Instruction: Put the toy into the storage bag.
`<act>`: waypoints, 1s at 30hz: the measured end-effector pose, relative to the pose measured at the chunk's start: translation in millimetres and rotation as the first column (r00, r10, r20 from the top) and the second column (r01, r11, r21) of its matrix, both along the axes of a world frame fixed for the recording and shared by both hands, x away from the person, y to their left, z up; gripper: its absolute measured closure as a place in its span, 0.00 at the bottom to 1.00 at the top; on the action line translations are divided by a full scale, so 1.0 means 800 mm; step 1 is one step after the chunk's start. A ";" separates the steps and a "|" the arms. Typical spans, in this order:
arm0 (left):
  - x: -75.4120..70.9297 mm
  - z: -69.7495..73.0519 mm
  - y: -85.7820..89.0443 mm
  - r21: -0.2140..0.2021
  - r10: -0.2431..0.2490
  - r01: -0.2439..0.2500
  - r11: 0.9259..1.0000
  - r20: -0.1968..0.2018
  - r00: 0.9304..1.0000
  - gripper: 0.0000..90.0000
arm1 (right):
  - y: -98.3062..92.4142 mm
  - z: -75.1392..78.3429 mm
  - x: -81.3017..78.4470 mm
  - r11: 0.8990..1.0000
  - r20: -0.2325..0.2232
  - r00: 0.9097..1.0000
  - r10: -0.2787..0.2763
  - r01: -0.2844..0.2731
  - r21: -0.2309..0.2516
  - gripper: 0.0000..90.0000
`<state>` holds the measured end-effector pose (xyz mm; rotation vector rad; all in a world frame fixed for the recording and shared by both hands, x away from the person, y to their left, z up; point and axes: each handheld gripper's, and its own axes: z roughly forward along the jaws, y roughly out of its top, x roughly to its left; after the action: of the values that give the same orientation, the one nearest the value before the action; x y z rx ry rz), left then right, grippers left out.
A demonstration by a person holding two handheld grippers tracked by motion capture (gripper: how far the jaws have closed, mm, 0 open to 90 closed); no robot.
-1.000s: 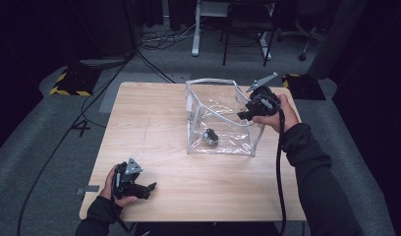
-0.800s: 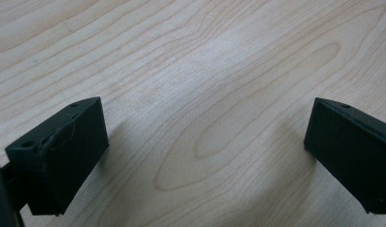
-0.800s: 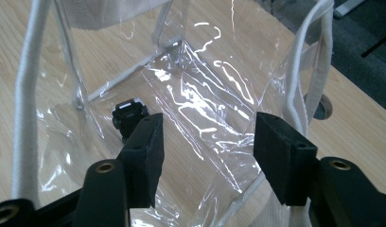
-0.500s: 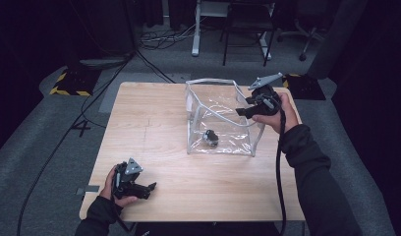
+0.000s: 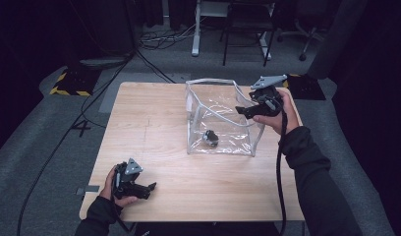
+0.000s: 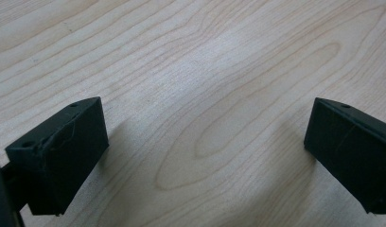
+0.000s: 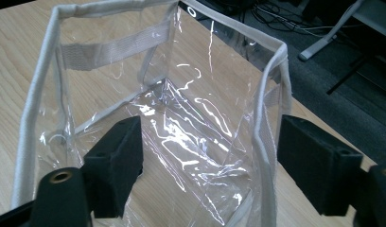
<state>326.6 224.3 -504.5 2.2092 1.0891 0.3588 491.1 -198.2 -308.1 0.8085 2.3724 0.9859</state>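
A wooden table (image 5: 154, 118), black cables (image 5: 154, 42) on grey floor, perhaps a desk frame (image 5: 196, 29) behind.

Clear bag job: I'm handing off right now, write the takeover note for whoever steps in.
Left gripper: open, empty, resting low on the wooden table near the front left corner.
Right gripper: over the right rim of the clear bag; its jaws have just been opening and now stand apart, one on each side of the bag's white-trimmed edge, not pressing it.
Small dark object: lying on the bag's floor.
Done: object is inside the bag.
Left: probably lift the right gripper clear; what follows with the bag cannot be told.
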 end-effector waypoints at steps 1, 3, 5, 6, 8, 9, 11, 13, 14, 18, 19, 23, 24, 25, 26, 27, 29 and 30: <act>0.000 0.000 0.000 0.000 0.000 0.000 1.000 0.000 1.000 0.01 | 0.000 0.000 0.000 1.000 0.001 1.000 0.005 -0.005 0.002 0.26; 0.000 0.000 0.000 0.000 0.000 0.000 1.000 0.000 1.000 0.01 | 0.000 0.000 -0.002 1.000 0.012 1.000 -0.016 0.016 -0.002 0.26; 0.000 0.000 0.000 0.000 0.000 0.000 1.000 0.000 1.000 0.01 | -0.002 -0.001 -0.004 1.000 0.017 1.000 -0.015 0.015 0.000 0.25; 0.000 0.000 0.000 0.000 0.000 0.000 1.000 0.000 1.000 0.01 | -0.002 0.000 -0.004 1.000 0.017 1.000 -0.017 0.017 0.002 0.25; 0.000 0.000 0.000 0.000 0.000 0.000 1.000 0.000 1.000 0.01 | -0.006 0.000 -0.005 1.000 0.026 1.000 -0.006 0.006 0.002 0.25; 0.000 0.000 0.000 0.000 0.000 0.000 1.000 0.001 1.000 0.01 | -0.008 0.001 -0.006 1.000 0.027 1.000 -0.012 0.012 0.004 0.25; 0.000 0.000 0.000 0.000 0.000 0.000 1.000 0.000 1.000 0.01 | -0.011 0.002 -0.006 1.000 0.043 0.999 -0.012 0.012 0.007 0.25; 0.000 0.000 0.000 0.000 0.000 0.000 1.000 0.000 1.000 0.01 | -0.014 0.003 -0.009 1.000 0.043 0.999 -0.020 0.020 0.015 0.25; 0.000 0.000 0.000 0.001 0.000 0.000 1.000 0.002 1.000 0.01 | -0.016 0.003 -0.010 1.000 0.044 0.999 -0.018 0.017 0.017 0.24; 0.000 0.000 0.000 0.000 0.000 0.000 1.000 0.001 1.000 0.01 | -0.020 0.004 -0.012 0.999 0.050 0.998 -0.033 0.032 0.021 0.25; 0.000 0.000 0.000 0.000 0.000 0.000 1.000 0.000 1.000 0.01 | -0.023 0.005 -0.012 1.000 0.061 0.998 -0.026 0.025 0.013 0.25; 0.000 0.000 0.000 0.002 0.000 0.000 1.000 0.003 1.000 0.01 | -0.028 0.007 -0.016 0.999 0.060 0.998 -0.032 0.030 0.024 0.26; 0.000 0.000 0.000 0.002 0.000 0.000 1.000 0.003 1.000 0.01 | -0.028 0.007 -0.016 0.999 0.060 0.998 -0.032 0.030 0.024 0.26; 0.000 0.000 0.000 0.000 0.000 0.000 1.000 0.000 1.000 0.01 | -0.031 0.008 -0.018 0.999 0.061 0.998 -0.035 0.033 0.026 0.26; 0.000 0.000 0.000 0.000 0.000 0.000 1.000 0.000 1.000 0.01 | -0.031 0.008 -0.018 0.999 0.061 0.998 -0.035 0.033 0.026 0.26; 0.000 0.000 0.000 0.001 0.000 0.000 1.000 0.001 1.000 0.01 | -0.035 0.009 -0.019 0.999 0.068 0.997 -0.039 0.038 0.013 0.26; 0.000 0.000 0.000 0.001 0.000 0.000 1.000 0.002 1.000 0.01 | -0.039 0.010 -0.020 0.999 0.076 0.996 -0.039 0.038 0.024 0.26; 0.000 0.000 0.000 0.000 0.000 0.000 1.000 0.001 1.000 0.01 | -0.041 0.011 -0.021 0.999 0.076 0.996 -0.044 0.042 0.028 0.25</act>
<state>326.6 224.3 -504.5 2.2090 1.0886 0.3592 474.6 -231.2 -299.4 0.8132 2.2720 1.0146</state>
